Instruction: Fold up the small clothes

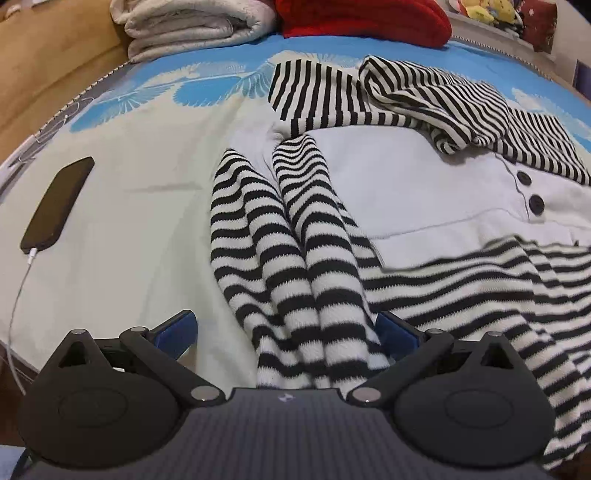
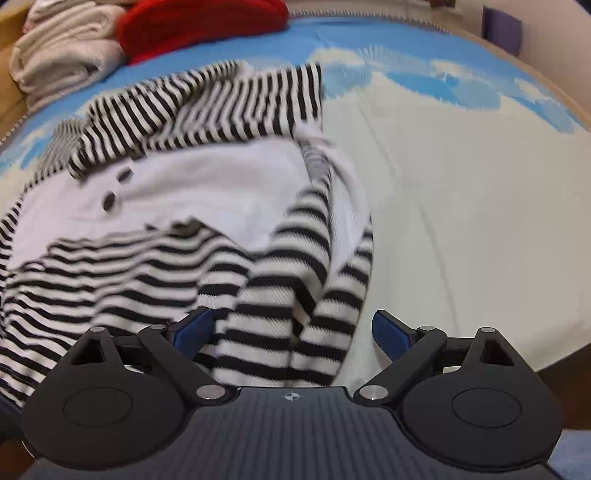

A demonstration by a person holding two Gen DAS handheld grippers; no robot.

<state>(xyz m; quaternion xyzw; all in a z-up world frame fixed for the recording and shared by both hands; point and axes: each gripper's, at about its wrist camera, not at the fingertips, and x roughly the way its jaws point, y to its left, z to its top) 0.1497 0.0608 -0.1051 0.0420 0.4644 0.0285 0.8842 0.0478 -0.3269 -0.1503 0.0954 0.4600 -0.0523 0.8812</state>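
A small black-and-white striped garment [image 1: 461, 288] with a white front panel [image 1: 417, 184] and two black buttons lies spread on the bed. Its striped hood or collar [image 1: 424, 96] is bunched at the far end. One striped sleeve [image 1: 295, 258] is doubled lengthwise and runs toward my left gripper [image 1: 286, 334], which is open with the sleeve end lying between its blue pads. In the right wrist view, my right gripper [image 2: 293, 330] is also open, and the other striped sleeve [image 2: 280, 314] lies between its pads over the garment's side.
A dark phone [image 1: 57, 205] on a white charging cable lies on the sheet to the left. Folded pale blankets [image 1: 195, 26] and a red cloth [image 1: 362, 18] are stacked at the far end. The blue-and-white sheet [image 2: 461, 221] is bare to the right.
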